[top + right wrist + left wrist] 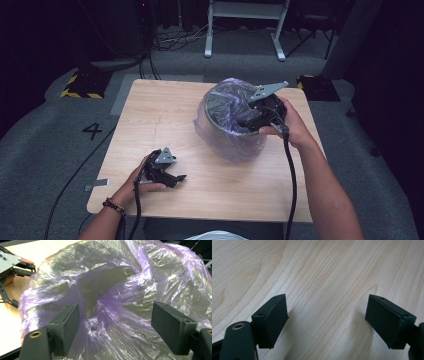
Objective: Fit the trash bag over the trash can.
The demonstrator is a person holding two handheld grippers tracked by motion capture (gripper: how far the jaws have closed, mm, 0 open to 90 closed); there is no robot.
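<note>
Purple film lines one round bin (231,120), a single bag (226,142) draped over its rim, standing right of centre in the high view on the one wooden table (165,115). You hold two grippers. Your right gripper (257,119) sits over the bin's mouth; its own view shows the jaws wide apart with crumpled bag (120,297) between and beyond them, gripping nothing, and your other hand's gripper at its upper left. Your left gripper (176,178) rests at the lower left of the high view, well apart from the bin; its own view shows bare wood grain (324,272) between widely spread, empty jaws.
</note>
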